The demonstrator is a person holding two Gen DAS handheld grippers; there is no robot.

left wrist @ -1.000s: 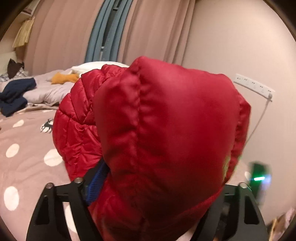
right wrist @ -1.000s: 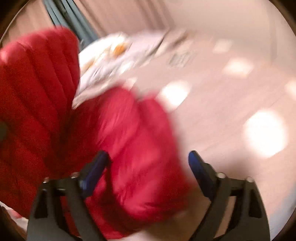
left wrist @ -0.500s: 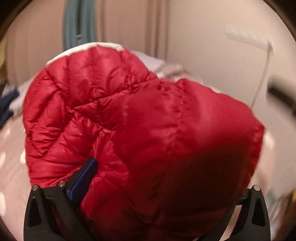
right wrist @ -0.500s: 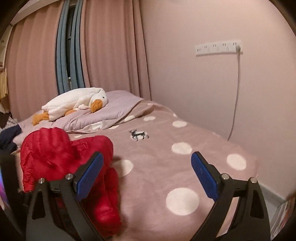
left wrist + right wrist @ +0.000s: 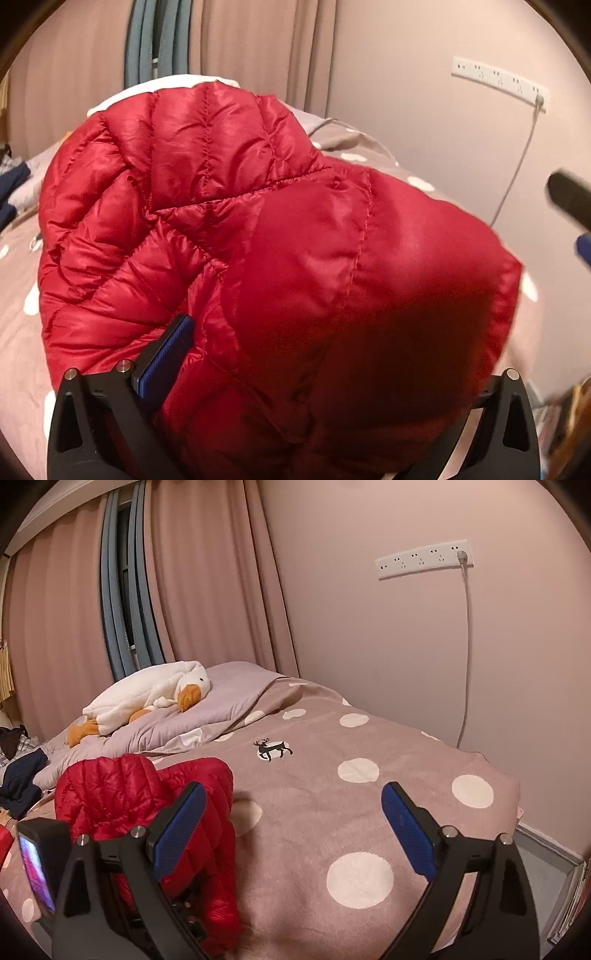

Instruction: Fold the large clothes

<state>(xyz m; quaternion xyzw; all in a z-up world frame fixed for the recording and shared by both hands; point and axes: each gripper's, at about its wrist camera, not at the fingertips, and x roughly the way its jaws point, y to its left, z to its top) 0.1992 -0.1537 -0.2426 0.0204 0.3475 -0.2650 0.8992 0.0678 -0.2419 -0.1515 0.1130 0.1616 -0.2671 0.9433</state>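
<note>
Left gripper point(image 5: 314, 398) clamped on red jacket point(image 5: 258, 258), bundled above bed point(image 5: 369, 738) | right gripper point(image 5: 291, 827) wide open, empty | jacket left of right gripper, nearer left hand | axis unclear

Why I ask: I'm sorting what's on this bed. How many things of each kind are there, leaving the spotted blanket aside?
Red puffer jacket: 1
Dark blue garment: 1
White plush goose: 1
Pillow: 1
Total: 4
</note>
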